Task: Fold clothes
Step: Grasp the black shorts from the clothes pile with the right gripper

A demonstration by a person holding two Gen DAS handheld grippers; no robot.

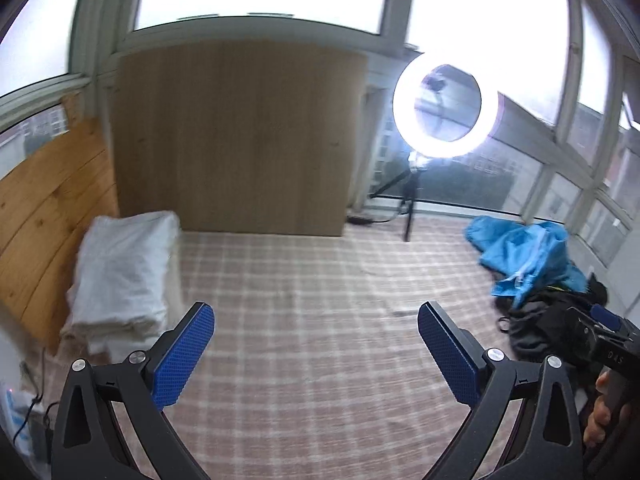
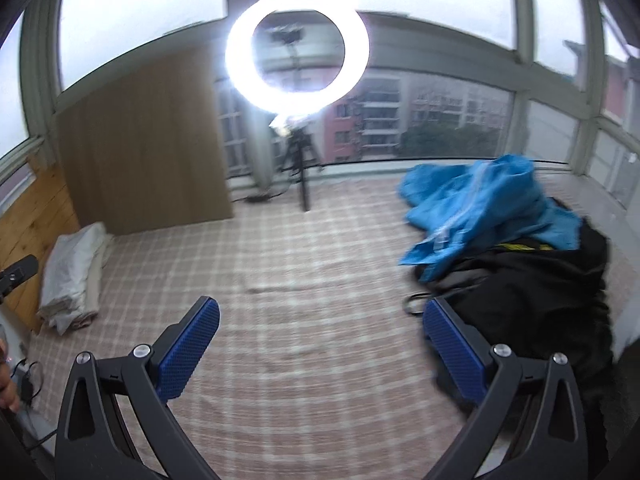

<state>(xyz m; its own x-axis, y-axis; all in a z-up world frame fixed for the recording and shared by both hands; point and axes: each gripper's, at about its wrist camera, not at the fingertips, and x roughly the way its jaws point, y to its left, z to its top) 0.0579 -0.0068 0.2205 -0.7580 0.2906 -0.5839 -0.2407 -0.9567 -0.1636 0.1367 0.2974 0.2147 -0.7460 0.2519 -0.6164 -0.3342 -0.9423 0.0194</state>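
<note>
Checked bed cover (image 2: pixel 304 320) seen by big windows, middle kept bare for folding. Blue jacket (image 2: pixel 480 220) piled on black clothes (image 2: pixel 540 300) at right side, unfolded. Left gripper (image 1: pixel 316 344) and right gripper (image 2: pixel 320 340) held wide, nothing gripped. Right fingers (image 2: pixel 452 348) placed just beside black clothes, likely for grabbing.

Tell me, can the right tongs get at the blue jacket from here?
Probably yes: the right tongs are open and empty, and the blue jacket lies uncovered atop the black garment, ahead to the right.
</note>
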